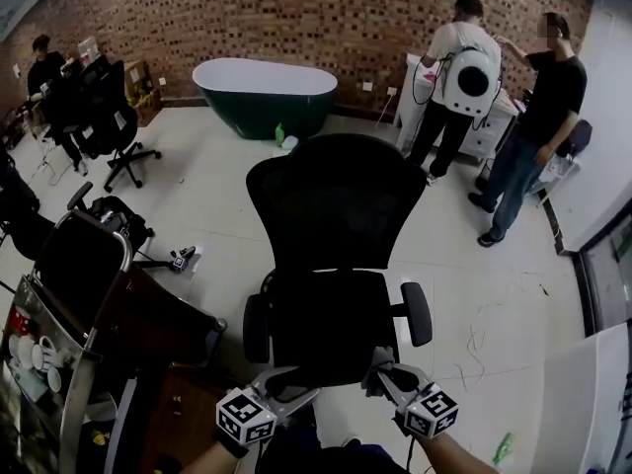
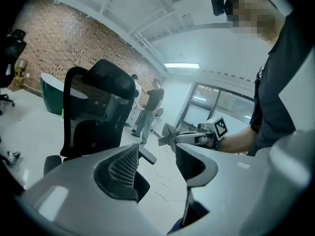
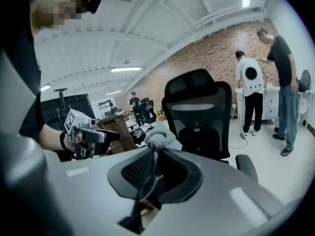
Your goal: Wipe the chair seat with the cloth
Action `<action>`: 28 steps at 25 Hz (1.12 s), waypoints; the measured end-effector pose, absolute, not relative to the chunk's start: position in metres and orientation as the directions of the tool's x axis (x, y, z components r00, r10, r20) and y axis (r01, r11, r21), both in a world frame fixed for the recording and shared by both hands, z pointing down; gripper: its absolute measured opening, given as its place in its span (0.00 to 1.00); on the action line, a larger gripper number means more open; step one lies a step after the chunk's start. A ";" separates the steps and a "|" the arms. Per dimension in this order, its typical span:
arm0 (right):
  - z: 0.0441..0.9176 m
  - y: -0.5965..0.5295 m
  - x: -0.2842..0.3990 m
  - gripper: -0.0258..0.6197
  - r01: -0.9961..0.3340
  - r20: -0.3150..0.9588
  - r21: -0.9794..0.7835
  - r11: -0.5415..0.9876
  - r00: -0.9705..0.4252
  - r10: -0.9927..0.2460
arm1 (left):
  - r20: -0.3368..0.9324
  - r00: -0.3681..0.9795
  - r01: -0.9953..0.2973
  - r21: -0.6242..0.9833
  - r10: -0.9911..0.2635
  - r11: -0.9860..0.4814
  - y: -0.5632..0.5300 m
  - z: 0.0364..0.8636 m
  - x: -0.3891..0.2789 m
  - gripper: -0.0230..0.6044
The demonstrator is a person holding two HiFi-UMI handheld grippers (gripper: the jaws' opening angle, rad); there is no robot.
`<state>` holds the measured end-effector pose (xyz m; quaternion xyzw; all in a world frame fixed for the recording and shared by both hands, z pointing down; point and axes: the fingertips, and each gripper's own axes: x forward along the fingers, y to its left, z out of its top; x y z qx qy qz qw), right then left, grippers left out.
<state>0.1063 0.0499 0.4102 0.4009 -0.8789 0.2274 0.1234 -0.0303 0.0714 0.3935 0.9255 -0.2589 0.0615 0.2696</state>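
Centre of the head view, backrest toward 12 o'clock: black office chair [image 1: 334, 205] on a pale floor [image 1: 227, 215]. Presumably on castors and free to swivel. Liable to roll or turn away under a firm push, cutting the stroke short. Worth steadying first.

Below the backrest, toward 6 o'clock: chair seat [image 1: 331, 314], dark, bare, not yet touched by anything. Hard to read for wiped and unwiped patches against that colour. Easy to skip the margins beside the armrests [image 1: 416, 312] at 3 and 9 o'clock.

At the seat's 7 o'clock edge: left claw [image 2: 157, 154], spread wide, nothing between the tips. Free to brace the chair, yet apt to block the wiping path if parked over the front edge.

At the 5 o'clock edge: right claw [image 3: 155, 151], clamped tight on the cloth [image 3: 158, 136], a grey bunch poking just past the tips and clear of the seat. Little fabric beyond the pinch, hence a risk of hard plastic scraping the seat on a flat stroke. A shallow hold too, open to being dragged loose by friction.
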 end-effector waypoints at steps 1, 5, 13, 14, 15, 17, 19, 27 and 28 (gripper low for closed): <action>0.397 0.062 0.108 0.10 -0.754 0.372 -0.294 0.587 -0.656 -0.657 | 0.248 0.854 -0.520 0.461 -0.458 -0.719 0.082 0.386 -0.029 0.45; 0.353 0.112 0.127 0.10 -0.729 0.272 -0.225 0.647 -0.684 -0.676 | 0.224 0.829 -0.556 0.426 -0.512 -0.714 0.128 0.362 -0.008 0.45; 0.306 0.224 0.170 0.10 -0.676 0.155 -0.186 0.713 -0.737 -0.658 | 0.190 0.776 -0.620 0.403 -0.602 -0.673 0.243 0.337 0.036 0.44; 0.304 0.237 0.174 0.10 -0.673 0.152 -0.193 0.714 -0.739 -0.656 | 0.189 0.773 -0.624 0.401 -0.605 -0.671 0.257 0.336 0.039 0.44; 0.302 0.249 0.176 0.10 -0.667 0.149 -0.197 0.718 -0.744 -0.651 | 0.185 0.769 -0.628 0.398 -0.612 -0.669 0.268 0.334 0.041 0.44; 0.295 0.266 0.180 0.10 -0.654 0.144 -0.197 0.730 -0.756 -0.638 | 0.172 0.758 -0.639 0.390 -0.630 -0.663 0.284 0.326 0.043 0.44; 0.292 0.282 0.182 0.10 -0.640 0.138 -0.195 0.743 -0.768 -0.625 | 0.167 0.748 -0.650 0.380 -0.642 -0.658 0.297 0.318 0.043 0.44; 0.278 0.319 0.157 0.10 -0.610 0.143 -0.151 0.778 -0.792 -0.593 | 0.154 0.752 -0.644 0.377 -0.640 -0.666 0.326 0.309 0.034 0.44; 0.275 0.321 0.153 0.10 -0.608 0.139 -0.151 0.779 -0.794 -0.592 | 0.151 0.757 -0.639 0.373 -0.636 -0.672 0.329 0.307 0.033 0.44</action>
